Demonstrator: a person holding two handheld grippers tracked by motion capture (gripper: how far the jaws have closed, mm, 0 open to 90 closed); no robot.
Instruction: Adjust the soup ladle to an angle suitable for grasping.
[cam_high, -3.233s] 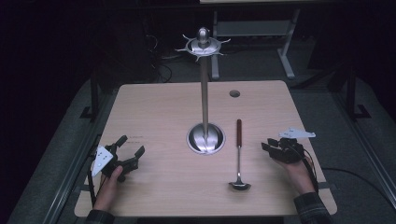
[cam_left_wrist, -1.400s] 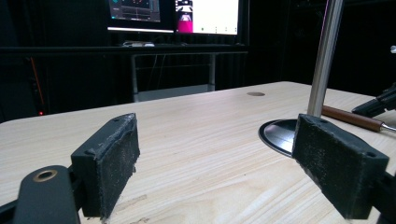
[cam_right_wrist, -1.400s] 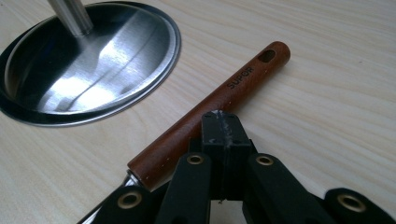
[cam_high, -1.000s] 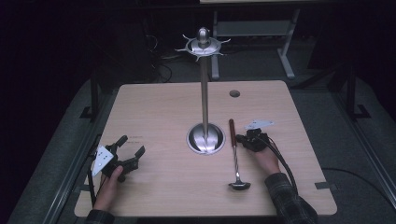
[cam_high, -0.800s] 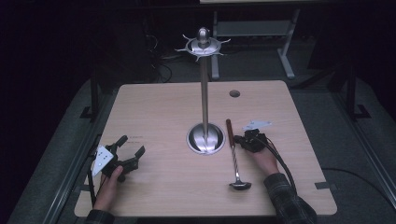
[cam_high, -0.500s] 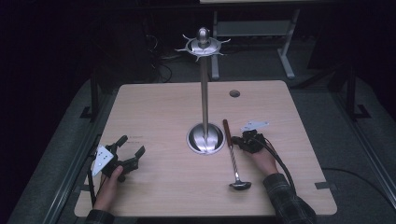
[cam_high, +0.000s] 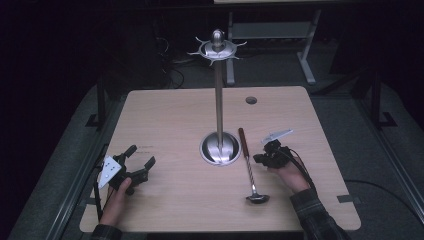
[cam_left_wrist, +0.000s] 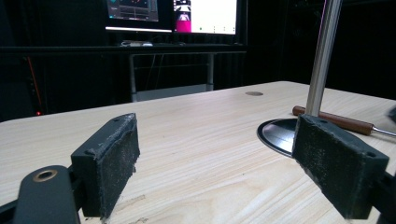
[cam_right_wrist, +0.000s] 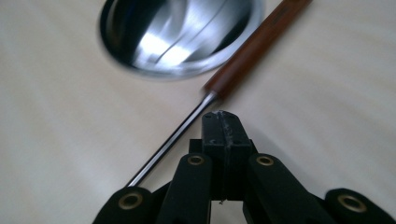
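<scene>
Jaws, right gripper (cam_right_wrist: 223, 122): pressed together pad to pad, nothing between them; tips just beside the ladle's shaft, contact not certain. Jaws, left gripper (cam_left_wrist: 229, 163): spread wide, holding nothing, resting low at the near left of the table, well apart from everything else.

Item: long steel ladle with a reddish-brown wooden handle (cam_high: 248, 166). Lies flat on the light wooden table (cam_high: 170, 115), bowl toward the person, handle end just beside the stand's base.

Item: tall polished metal utensil stand, round domed base, slim pole, crown of hooks at the top (cam_high: 219, 100). Upright at table centre. Hooks all bare.

Handling, judged: the ladle looks stiff and fairly light, not fragile. The bare steel shaft is thin and likely slippery; the wooden handle is thicker and should give the pads better purchase. The bowl end probably carries the weight, so a hold at the handle may let it droop.

Containers: none apart from the ladle's own bowl, and I cannot tell whether that holds anything.
</scene>
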